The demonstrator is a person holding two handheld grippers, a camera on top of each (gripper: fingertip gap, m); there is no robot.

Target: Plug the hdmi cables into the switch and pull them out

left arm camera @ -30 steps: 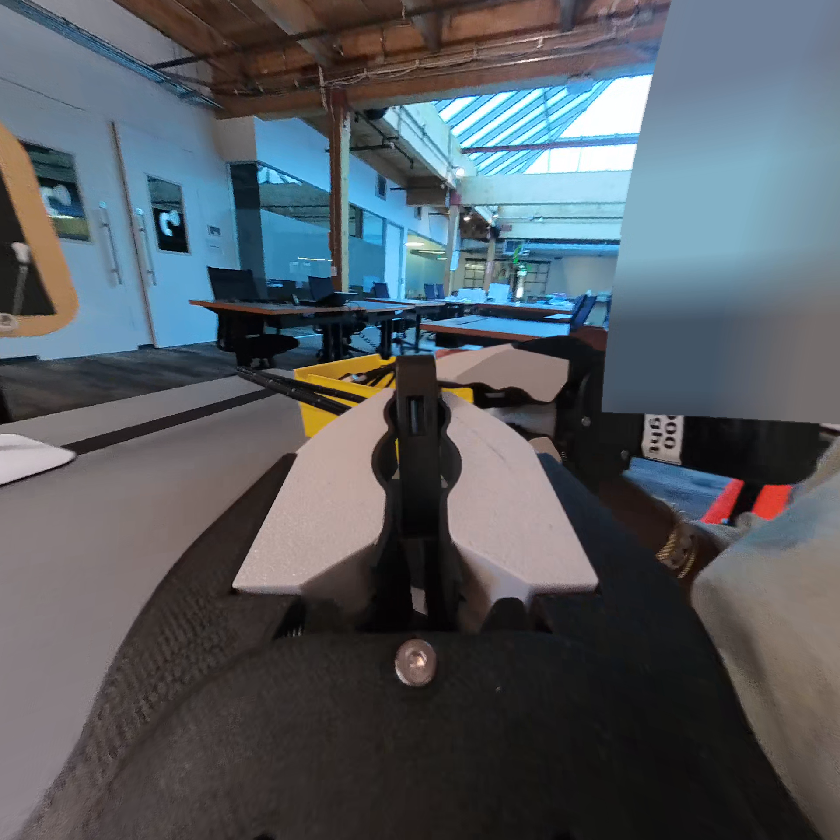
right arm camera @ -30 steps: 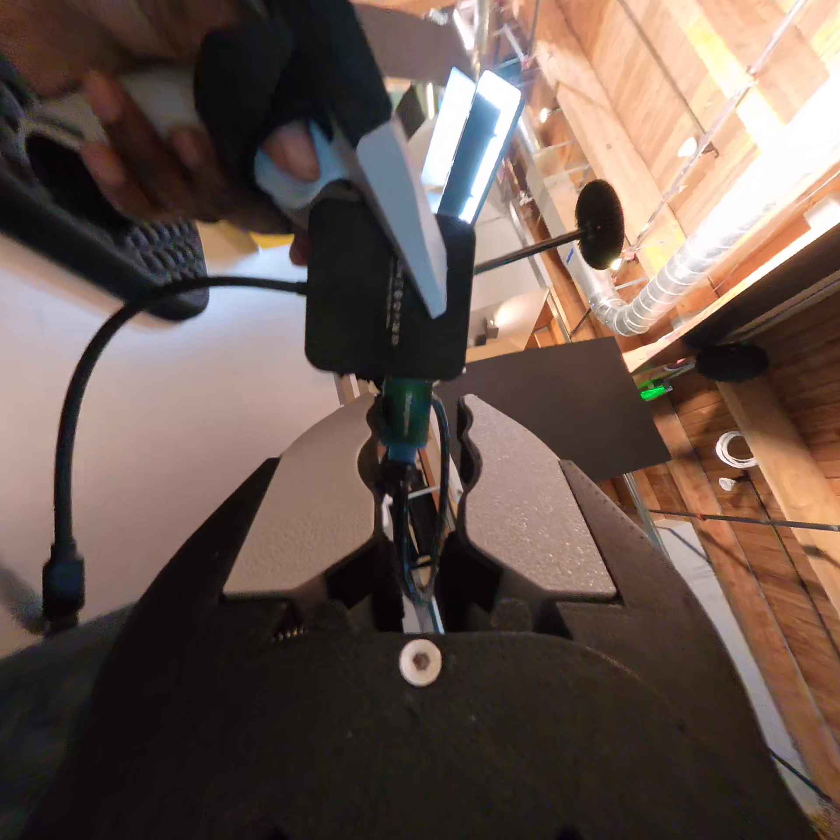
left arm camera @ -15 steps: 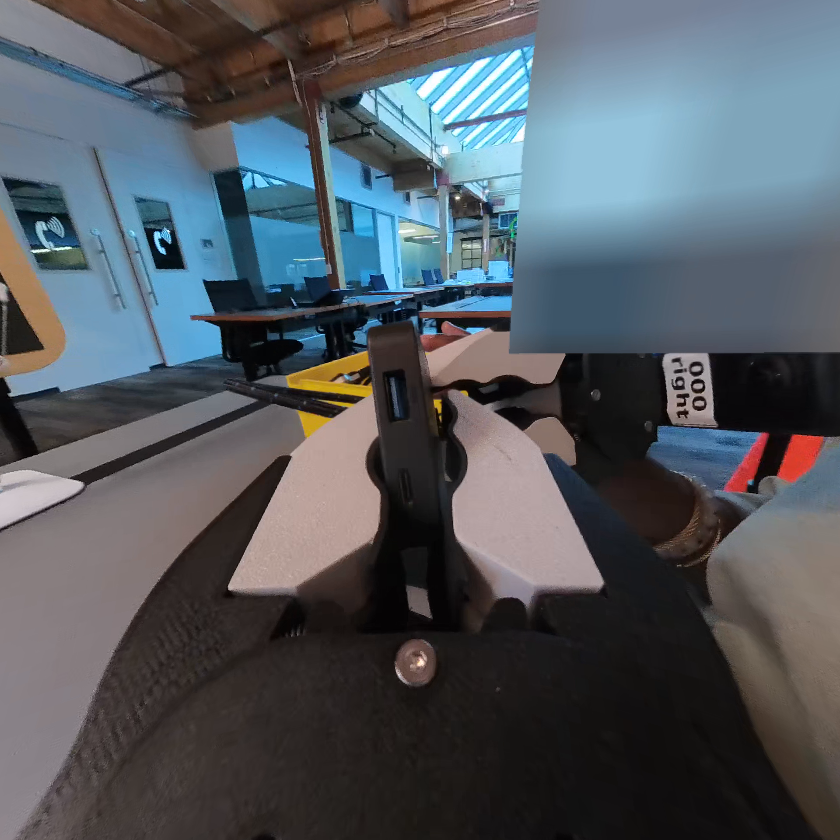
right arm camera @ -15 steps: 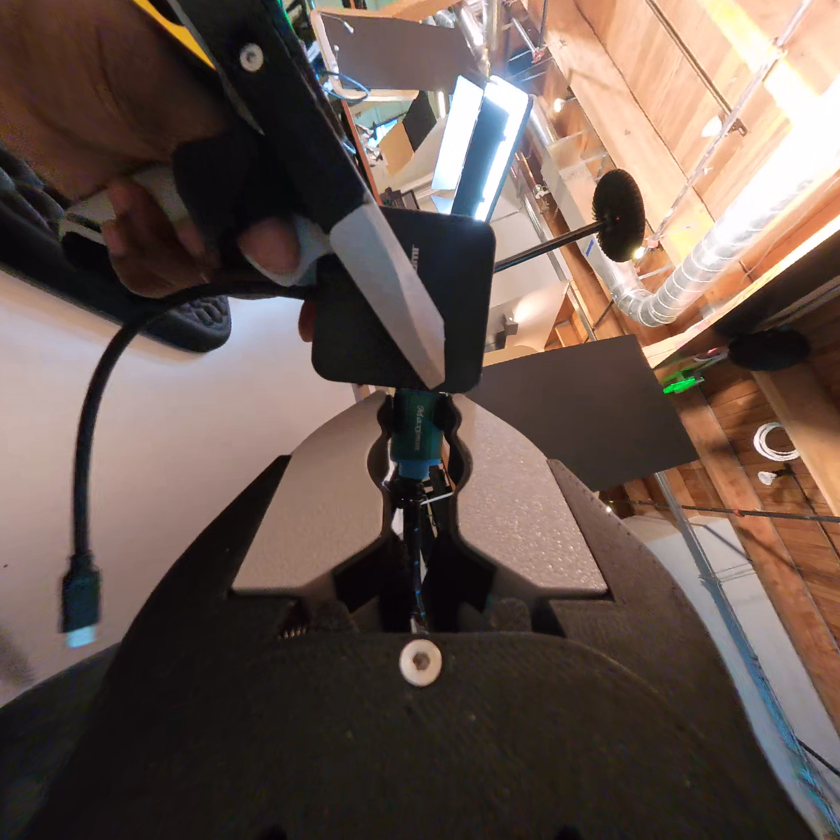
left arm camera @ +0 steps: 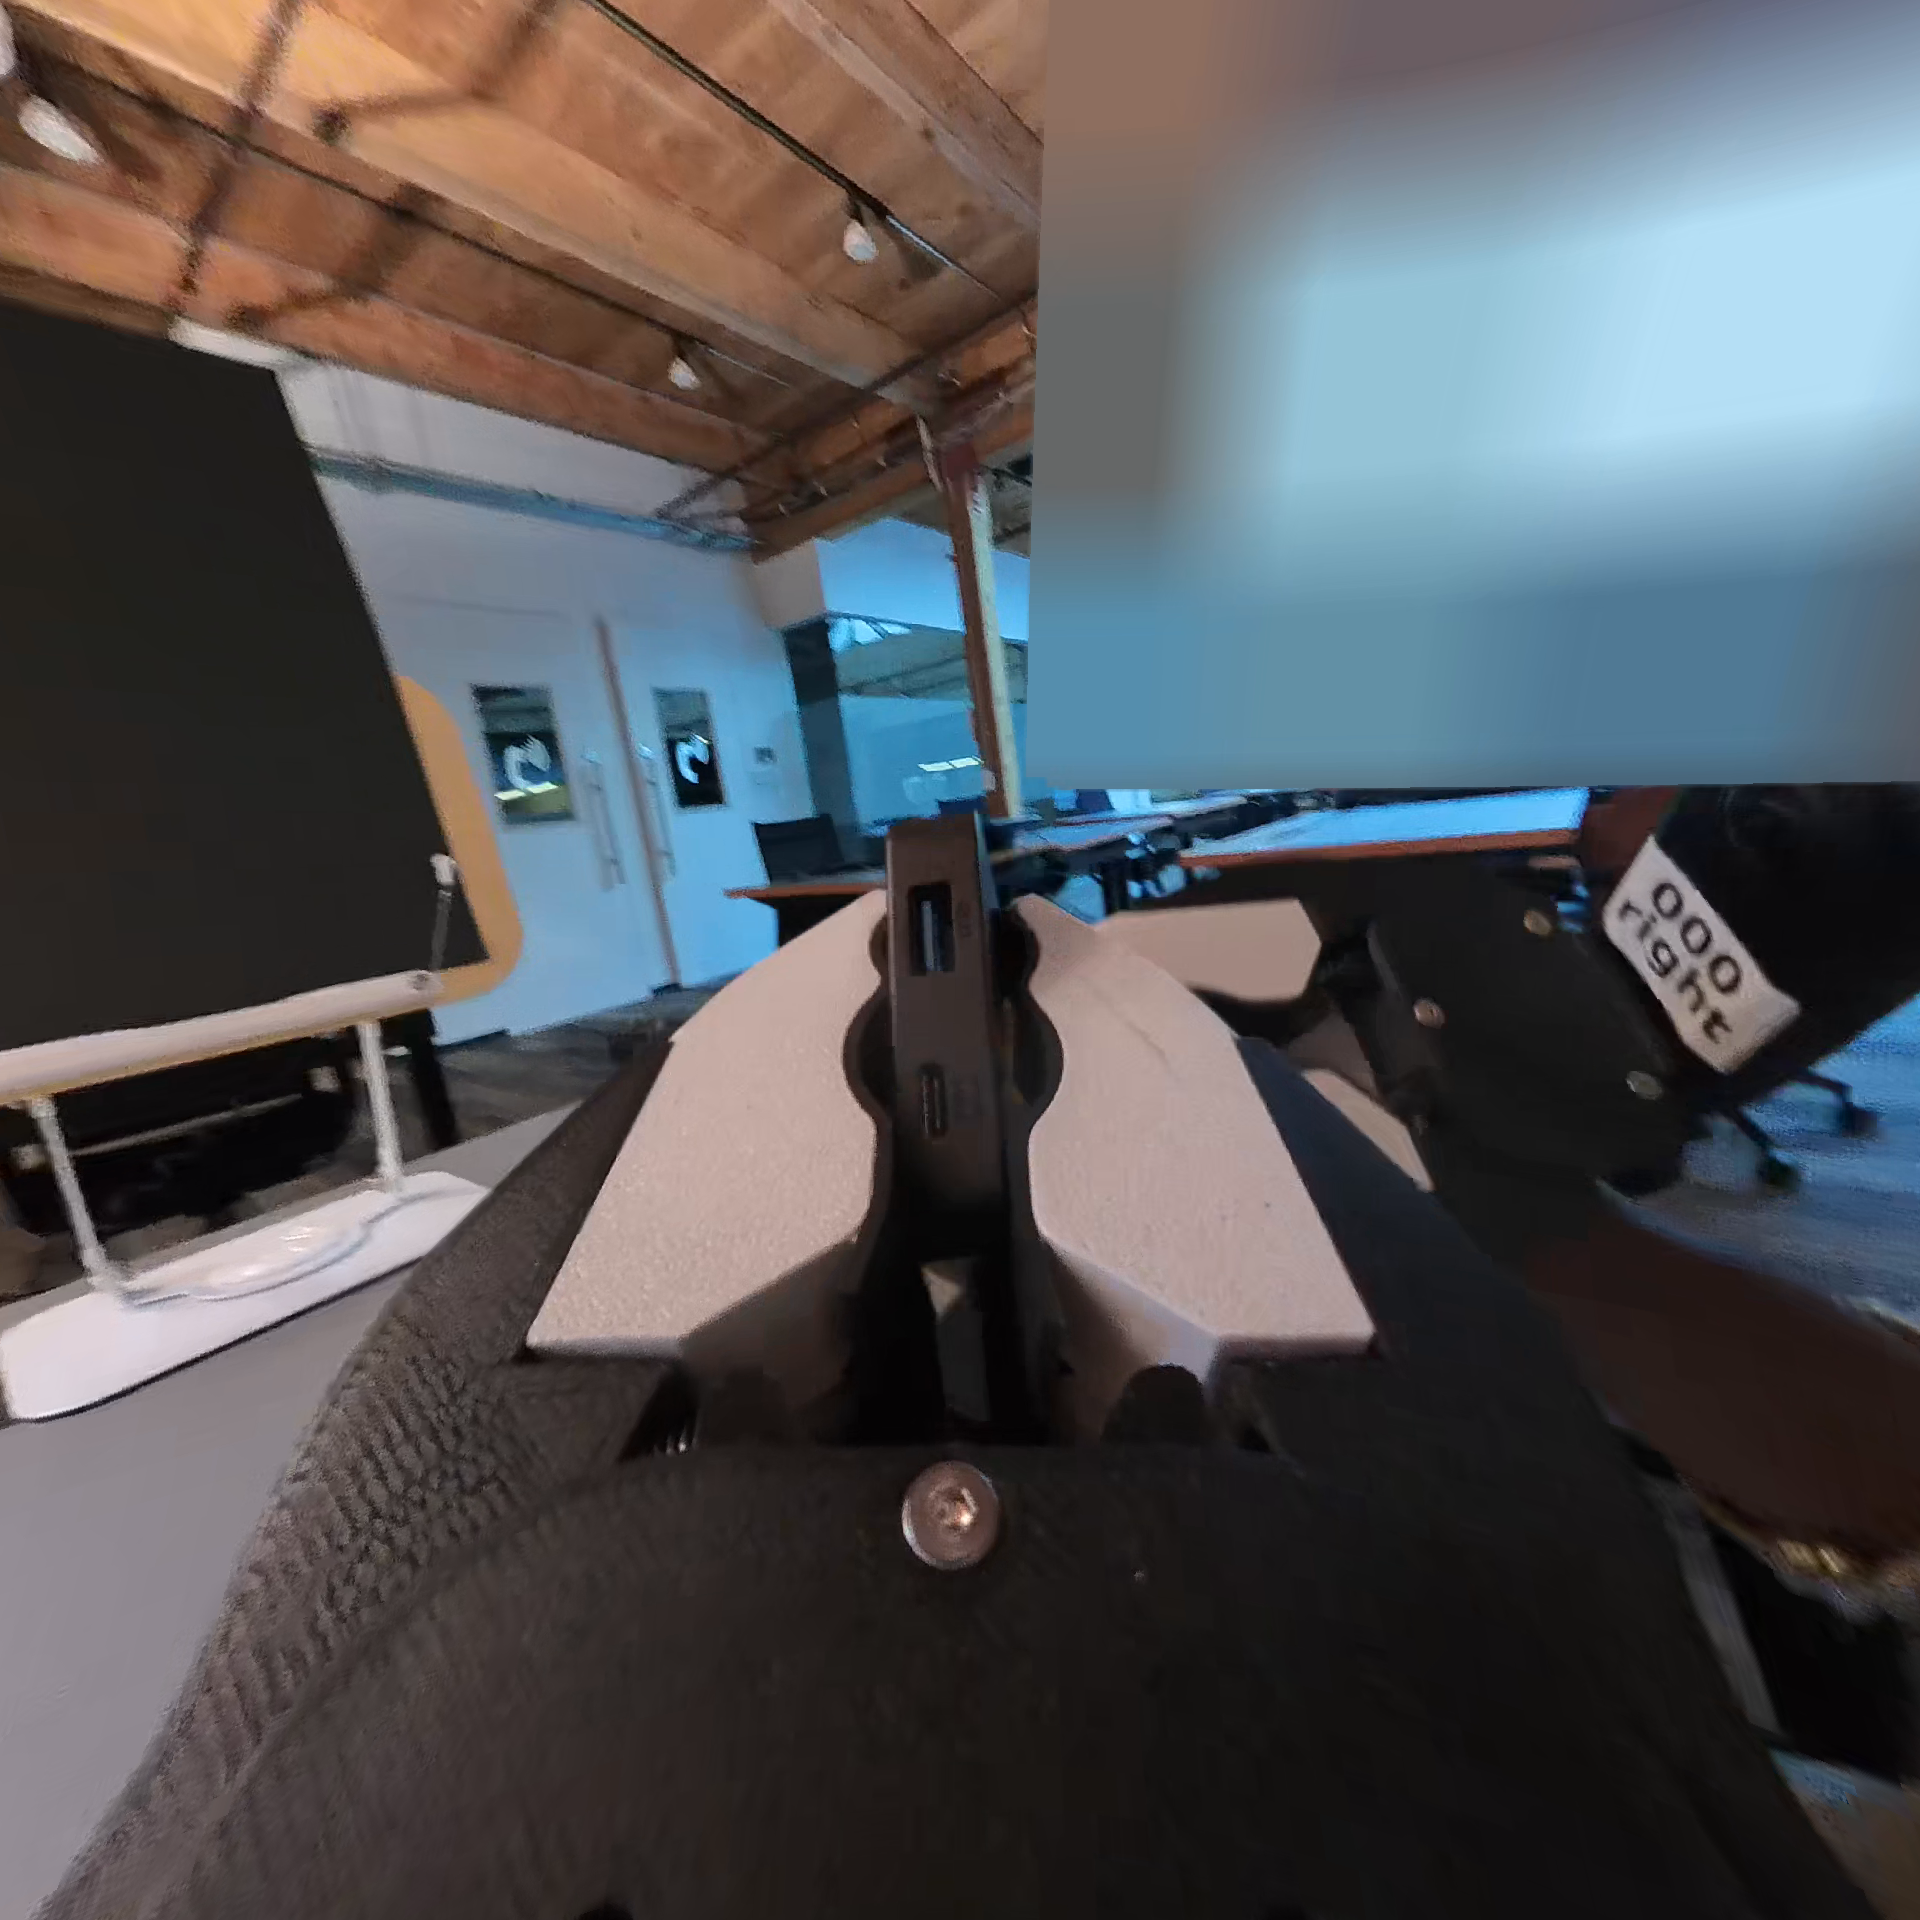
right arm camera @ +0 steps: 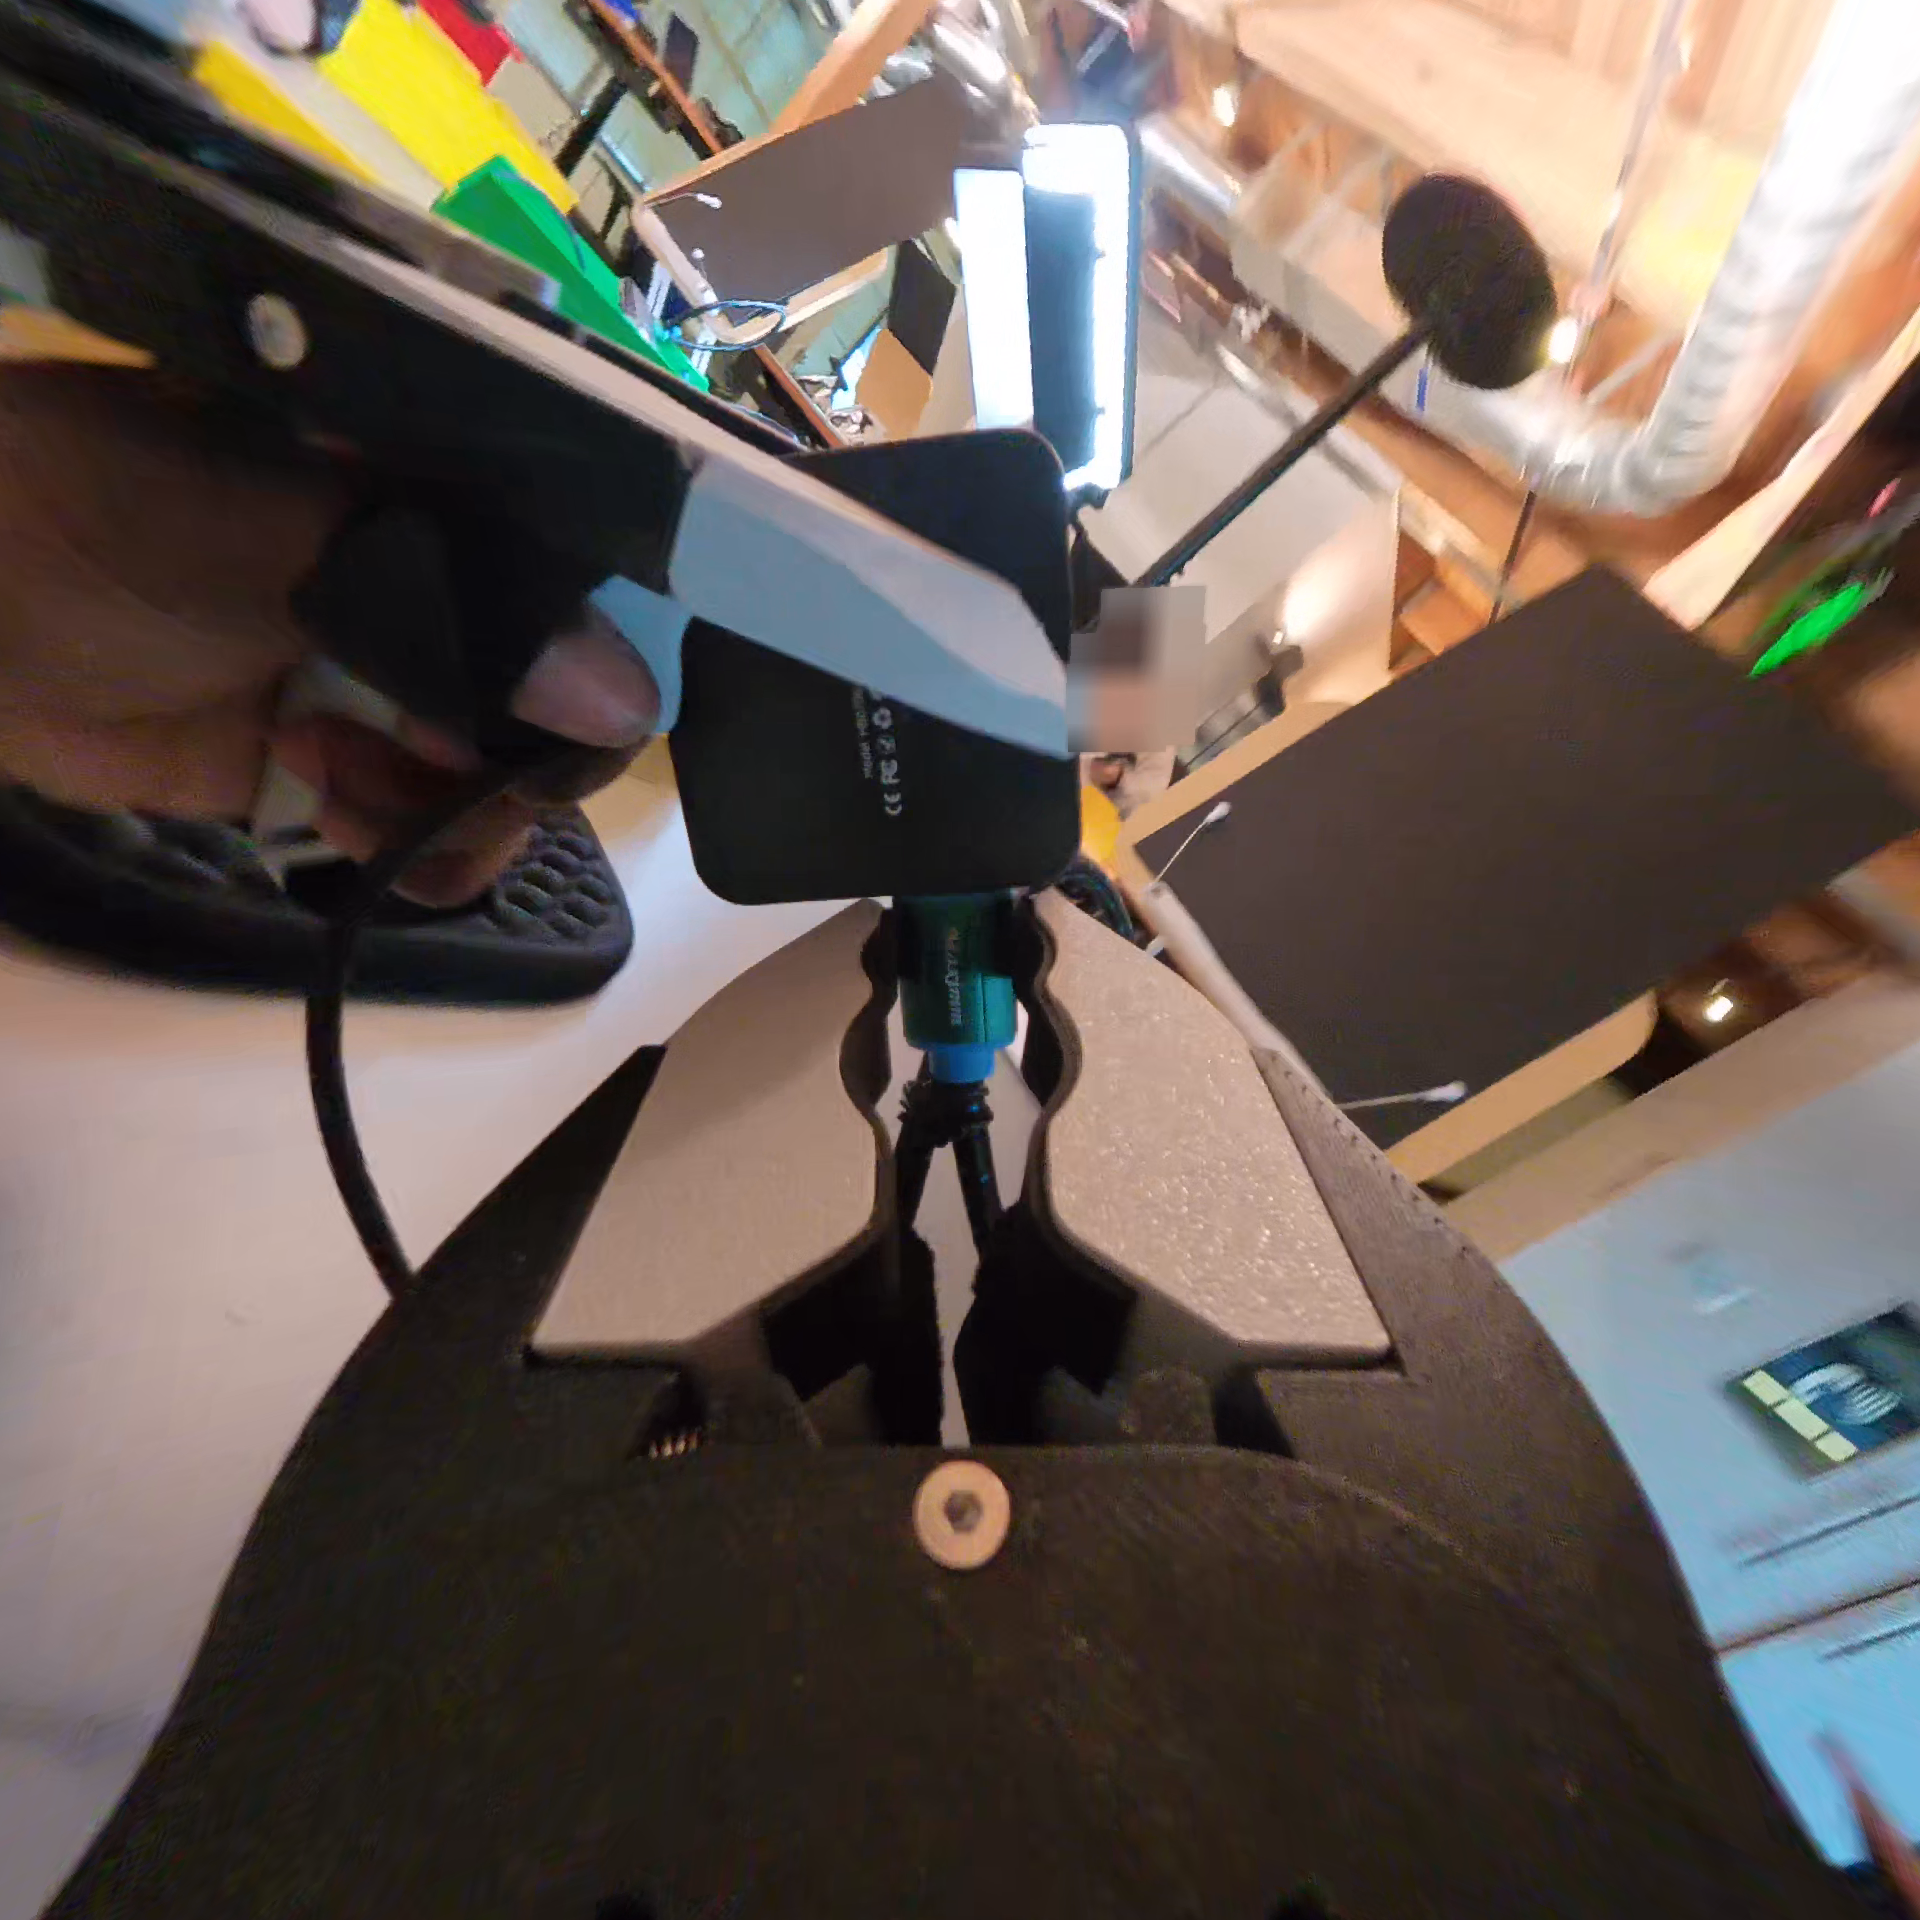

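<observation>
My left gripper (left arm camera: 943,997) clamped on black switch (left arm camera: 940,1039); right gripper (right arm camera: 956,997) pinching teal HDMI plug (right arm camera: 951,982) at its lower edge.

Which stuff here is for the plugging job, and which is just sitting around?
For the job:
- flat black square switch
- teal metal HDMI plug
- left gripper
- right gripper

Just around:
- black board with tan frame
- round black microphone
- yellow and green bins

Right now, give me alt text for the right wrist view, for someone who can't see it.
The right gripper is shut on a teal HDMI plug whose tip meets the bottom edge of a black HDMI switch. The left gripper, in a person's hand, clamps the switch from the upper left above a white table.
</observation>
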